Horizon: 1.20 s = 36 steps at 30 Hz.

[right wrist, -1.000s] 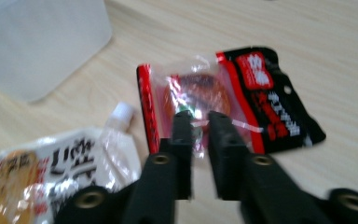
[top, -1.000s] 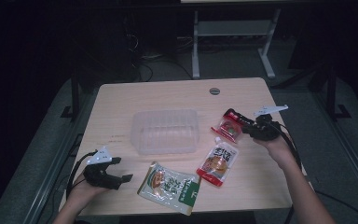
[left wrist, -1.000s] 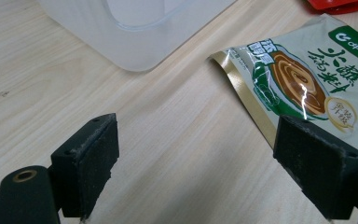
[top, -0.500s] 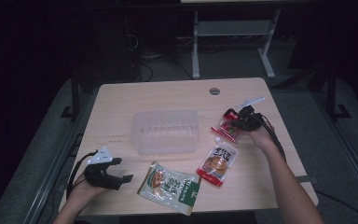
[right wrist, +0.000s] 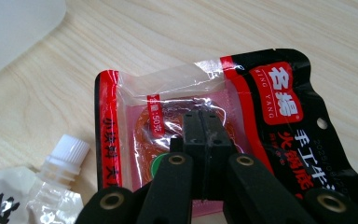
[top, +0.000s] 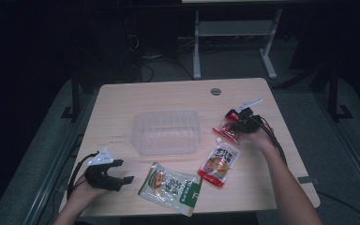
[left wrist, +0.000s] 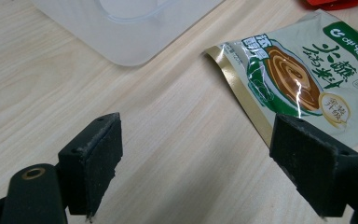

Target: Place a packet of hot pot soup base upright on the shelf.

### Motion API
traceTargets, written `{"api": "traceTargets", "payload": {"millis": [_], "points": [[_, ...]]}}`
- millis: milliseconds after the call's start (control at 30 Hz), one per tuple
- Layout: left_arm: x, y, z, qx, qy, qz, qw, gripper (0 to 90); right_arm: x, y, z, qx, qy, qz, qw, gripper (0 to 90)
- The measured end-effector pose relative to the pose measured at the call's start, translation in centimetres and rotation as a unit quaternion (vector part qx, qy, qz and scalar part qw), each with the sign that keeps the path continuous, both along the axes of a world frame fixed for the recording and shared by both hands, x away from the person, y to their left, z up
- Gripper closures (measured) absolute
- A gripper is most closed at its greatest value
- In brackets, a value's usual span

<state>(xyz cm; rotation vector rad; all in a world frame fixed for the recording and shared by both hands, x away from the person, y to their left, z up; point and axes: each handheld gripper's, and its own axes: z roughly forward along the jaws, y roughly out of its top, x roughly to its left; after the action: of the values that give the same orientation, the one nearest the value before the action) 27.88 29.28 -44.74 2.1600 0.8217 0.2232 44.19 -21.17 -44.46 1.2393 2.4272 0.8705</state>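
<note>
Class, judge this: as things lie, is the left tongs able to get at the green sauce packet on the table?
Probably yes. The left tongs stand open, the green sauce packet lies flat just beyond one jaw, with bare table between.

Sachet (top: 228,127) right of tub (top: 166,132).

A light wooden table (top: 122,101) bears a clear plastic tub (top: 166,132), a green sachet (top: 171,186), a spouted pouch (top: 219,162) and a red packet (top: 226,130).
</note>
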Motion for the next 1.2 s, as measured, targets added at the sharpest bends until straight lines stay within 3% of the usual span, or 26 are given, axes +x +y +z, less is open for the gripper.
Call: {"api": "traceTargets", "payload": {"millis": [367,533,833,1200], "points": [[0.1,-0.1,-0.1,0.002,0.004,-0.002,1.0,16.6,-1.4,-0.8,0.3,-0.018,0.008,0.005,0.9998,90.0],[0.0,0.0,0.0,0.002,0.003,-0.002,1.0,16.6,-2.4,-1.7,0.3,-0.009,0.014,0.001,0.9999,90.0],[0.0,-0.1,0.1,0.001,0.003,-0.004,1.0,16.6,-4.9,-2.7,0.6,-0.028,0.023,0.008,0.9993,89.9],[-0.1,-0.3,0.1,0.0,0.004,-0.007,1.0,16.7,-8.9,-3.4,0.7,-0.024,0.03,0.02,0.9991,89.9]]}}
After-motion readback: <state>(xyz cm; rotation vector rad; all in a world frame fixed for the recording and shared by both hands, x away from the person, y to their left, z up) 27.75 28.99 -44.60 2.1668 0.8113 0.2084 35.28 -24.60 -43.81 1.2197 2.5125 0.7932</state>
